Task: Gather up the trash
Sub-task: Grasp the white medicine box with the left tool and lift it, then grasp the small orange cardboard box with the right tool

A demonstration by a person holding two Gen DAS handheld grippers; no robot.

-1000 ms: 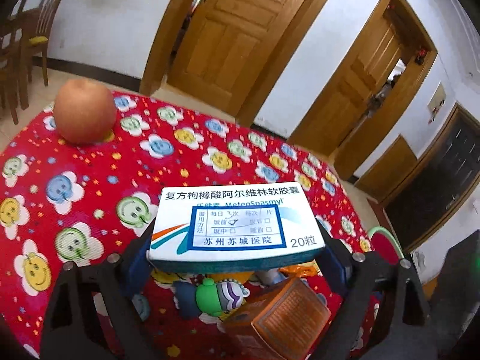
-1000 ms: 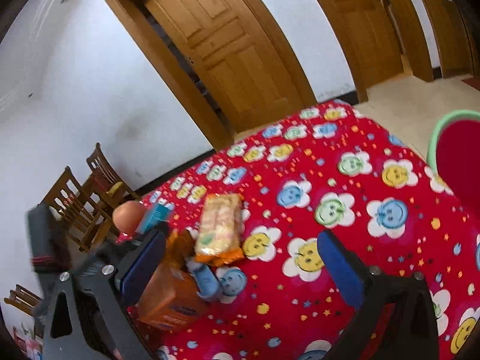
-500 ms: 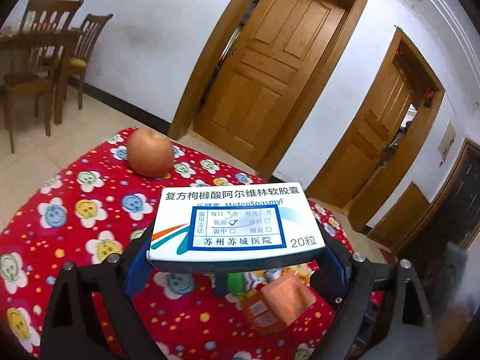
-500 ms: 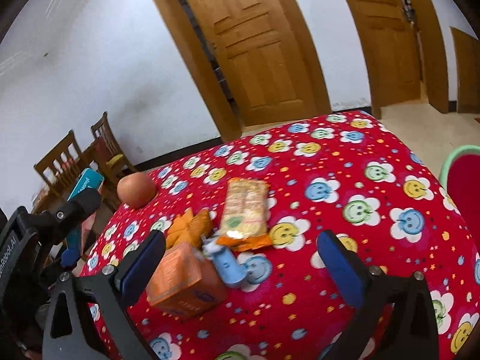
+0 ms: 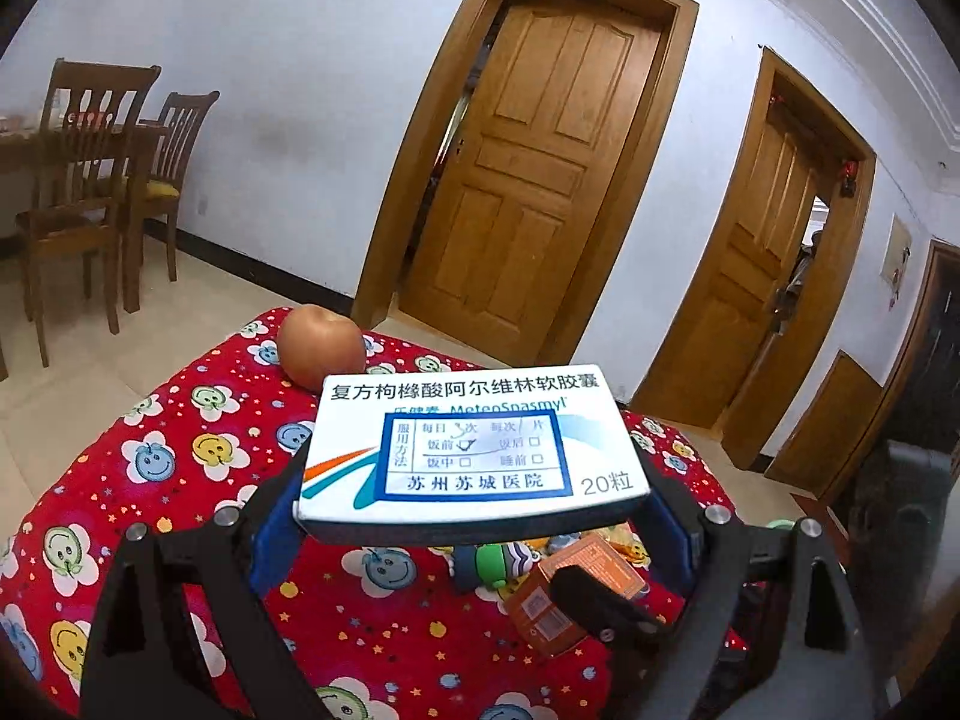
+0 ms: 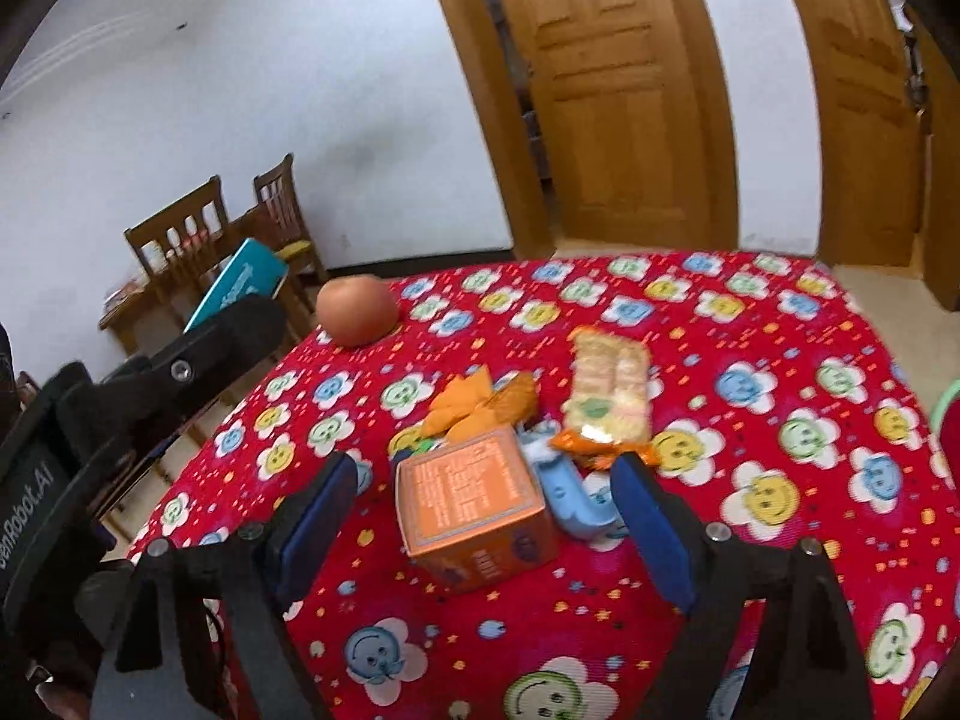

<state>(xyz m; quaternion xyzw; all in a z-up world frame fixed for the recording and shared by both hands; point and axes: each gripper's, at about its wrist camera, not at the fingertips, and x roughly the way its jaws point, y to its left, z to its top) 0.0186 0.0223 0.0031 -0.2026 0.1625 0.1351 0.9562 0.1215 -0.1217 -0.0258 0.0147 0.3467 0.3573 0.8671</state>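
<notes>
Left claw (image 5: 474,516), pads pinching a flat white-and-blue cardboard medicine box (image 5: 471,450) by its two short ends; the box is held level, clear of the bench (image 5: 120,480) with its red flower-print cloth. Compared with a second ago, this view has tilted upward: the round reddish-brown apple (image 5: 321,354), formerly at far left, now lies just behind the box, and more wall and door are visible. The box has kept the same seat between the pads throughout, which suggests a firm grip and a piece of trash already collected and in carriage.

Right claw (image 6: 486,516), jaws closing from their widest spread, now straddling an orange cardboard carton (image 6: 474,510) that stands on the cloth; a gap remains on each side, so the pads do not yet press it. A second ago the carton lay off toward the left finger; it now sits centred between the fingers, so the next pickup appears lined up.

Just beyond the carton: a light-blue plastic toy figure (image 6: 567,498), touching it; crumpled orange wrappers (image 6: 480,405); a transparent snack packet with orange ends (image 6: 609,396).

Containers: a green-rimmed red vessel (image 6: 948,414) shows at the right edge; its contents cannot be seen. No trash bin is identifiable.
</notes>
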